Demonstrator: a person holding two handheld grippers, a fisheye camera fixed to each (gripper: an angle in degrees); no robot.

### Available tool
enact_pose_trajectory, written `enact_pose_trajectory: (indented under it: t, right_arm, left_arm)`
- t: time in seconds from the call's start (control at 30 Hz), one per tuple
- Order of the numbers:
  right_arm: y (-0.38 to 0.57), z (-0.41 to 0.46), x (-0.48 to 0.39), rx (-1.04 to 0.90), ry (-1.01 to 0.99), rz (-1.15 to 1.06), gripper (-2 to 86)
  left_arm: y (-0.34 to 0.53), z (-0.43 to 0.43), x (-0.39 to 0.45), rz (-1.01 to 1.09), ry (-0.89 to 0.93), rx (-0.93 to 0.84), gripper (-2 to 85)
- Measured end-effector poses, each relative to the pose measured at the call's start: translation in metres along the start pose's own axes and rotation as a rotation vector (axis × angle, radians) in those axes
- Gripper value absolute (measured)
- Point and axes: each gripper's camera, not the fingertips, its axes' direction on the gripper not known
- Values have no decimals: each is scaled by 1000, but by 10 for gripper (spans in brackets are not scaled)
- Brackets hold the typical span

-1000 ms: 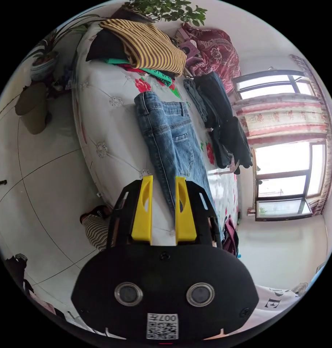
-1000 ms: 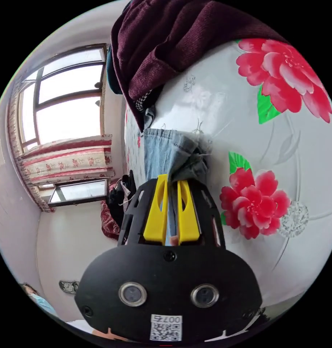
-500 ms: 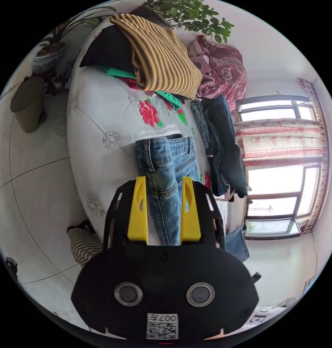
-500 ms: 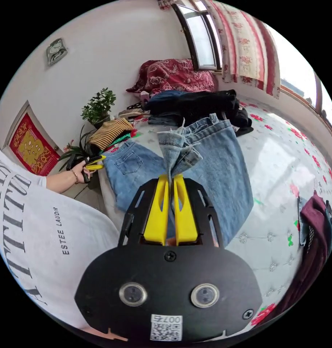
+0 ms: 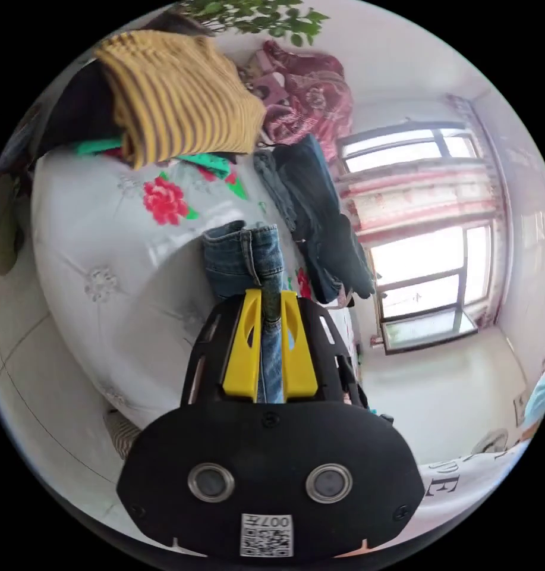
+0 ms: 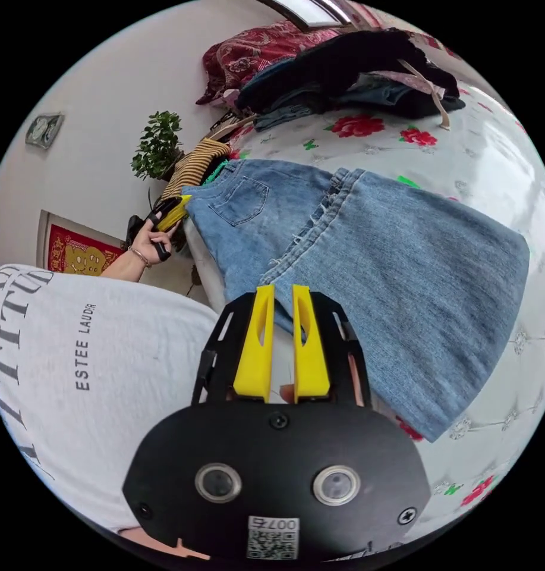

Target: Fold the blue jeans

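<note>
One pair of blue jeans [image 6: 367, 250], lying on a bed [image 6: 492, 154] with a white, red-flowered cover; legs doubled back over the seat, frayed hems [image 6: 311, 223] resting near the back pocket [image 6: 243, 199]; first fold judged done, a further fold likely to come.

Left tool [image 5: 271, 297]: jaws pressed together on the waistband end of the jeans [image 5: 248, 256], denim passing between the two yellow jaws; seen also from the right gripper view, held in the person's hand [image 6: 146, 241] at the waist corner.

Right tool [image 6: 278, 291]: jaws slightly spread, nothing between them, poised just at the near edge of the folded denim.

Handling, as judged: denim soft but weighty, thick where doubled, not slippery and not fragile; holds a crease poorly, so layers may slide apart if lifted by one corner; best taken at the stiff waistband and at the folded edge, both layers together, corners kept level.

Nearby: striped yellow garment [image 5: 177, 89], dark clothes [image 5: 320, 226] heaped further along the bed, potted plant [image 6: 158, 143], window [image 5: 427, 267].
</note>
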Motion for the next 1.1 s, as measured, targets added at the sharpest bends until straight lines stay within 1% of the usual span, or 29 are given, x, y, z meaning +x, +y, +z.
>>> enact_pose_trajectory:
  t: [0.03,0.1,0.13,0.2,0.23,0.3,0.33,0.4,0.43,0.5,0.57,0.6,0.67,0.73,0.8,0.83,0.9,0.93,1.0,1.1]
  right_arm:
    - [10,-17,12,57,0,54,60]
    - [31,-44,34,153,-11,148,63]
    - [47,-62,50,216,-15,211,65]
    - [72,-88,76,290,-1,305,67]
    - [90,-103,92,326,21,370,68]
    - [118,-123,113,382,59,450,71]
    - [135,-134,125,413,77,496,72]
    - [159,-146,142,443,96,558,74]
    - [172,-150,154,454,96,594,76]
    - [189,-153,171,462,71,646,79]
    - [199,-157,184,476,41,668,83]
    - [203,-161,190,492,27,660,85]
    - [203,-165,200,495,18,641,89]
    - [194,-165,221,470,-12,622,97]
    - [184,-164,239,460,-49,612,103]
    - [176,-164,252,457,-79,603,107]
    - [162,-162,272,438,-93,601,112]
    - [153,-160,286,414,-108,612,114]
    - [141,-155,306,390,-144,619,116]
    - [121,-140,330,300,-208,617,115]
  left_arm:
    - [-4,6,21,75,7,-20,53]
    - [-12,38,111,379,55,-125,53]
    - [-11,48,133,451,77,-155,53]
    - [9,94,220,713,179,-276,53]
    - [18,107,240,769,207,-311,52]
    - [67,165,308,966,303,-456,53]
    - [82,181,321,1002,319,-492,53]
    - [147,252,354,1075,357,-647,57]
    - [165,272,358,1079,355,-694,58]
    - [223,348,354,1047,290,-922,61]
    - [243,373,346,1009,263,-1037,67]
    - [242,371,344,999,289,-1054,79]
    - [228,358,339,1002,298,-1025,81]
    - [199,342,327,971,250,-959,82]
    - [150,319,294,843,146,-842,85]
    - [138,313,283,802,118,-816,86]
    - [98,298,234,628,-13,-744,95]
    - [90,296,222,583,-38,-737,99]
    - [68,291,183,431,-65,-720,114]
    - [58,308,159,344,-60,-746,126]
